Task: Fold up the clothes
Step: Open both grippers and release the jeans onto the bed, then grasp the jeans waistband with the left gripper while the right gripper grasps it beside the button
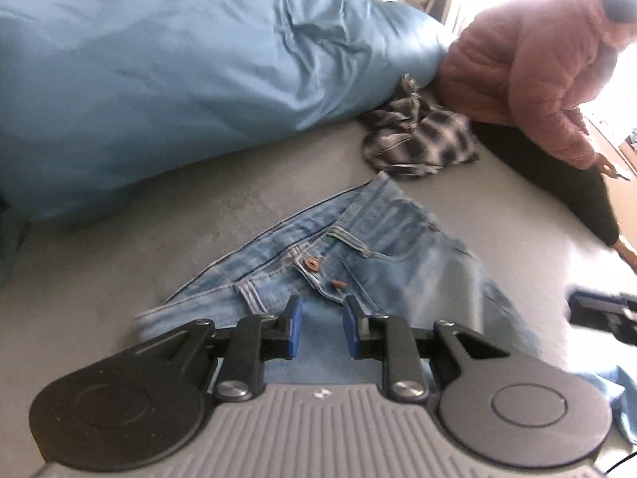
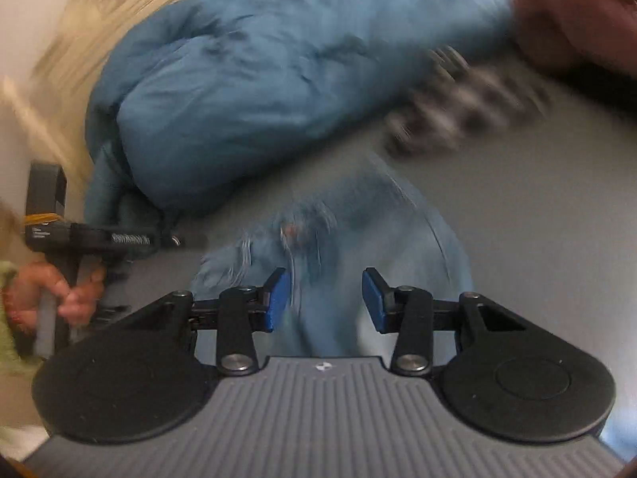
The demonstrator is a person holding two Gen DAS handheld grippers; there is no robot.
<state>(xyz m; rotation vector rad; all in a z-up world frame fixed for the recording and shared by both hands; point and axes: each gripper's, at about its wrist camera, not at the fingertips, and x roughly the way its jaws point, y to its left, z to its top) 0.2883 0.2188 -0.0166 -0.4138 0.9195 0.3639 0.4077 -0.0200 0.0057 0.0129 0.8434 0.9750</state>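
Item one, my landmark: light blue jeans (image 1: 358, 255), lying crumpled on the grey bed surface (image 1: 119, 247), waistband and two brown fly buttons facing up.

Item two: my left gripper (image 1: 322, 318), angled steeply down over the near part of the jeans. Its blue pads (image 1: 296, 322) stand a little apart, with denim showing behind the gap; nothing is pinched between them.

Item three: my right gripper (image 2: 324, 298), also tilted down over the jeans, which are blurred in this view. Its jaws stand wider apart than the left pair, with fabric behind the gap and no grip on it.

Item four: my left hand (image 2: 59, 294), left of the jeans in the right wrist view, fist wrapped around the left gripper's handle, a green sleeve (image 2: 8, 318) at the wrist.

Item five: a plaid shirt (image 1: 422, 139), heaped beyond the jeans.

Item six: a big blue duvet (image 1: 167, 71), bunched beyond and left of the jeans.

Item seven: a person in a pink puffer jacket (image 1: 529, 67), seated beyond the plaid shirt.
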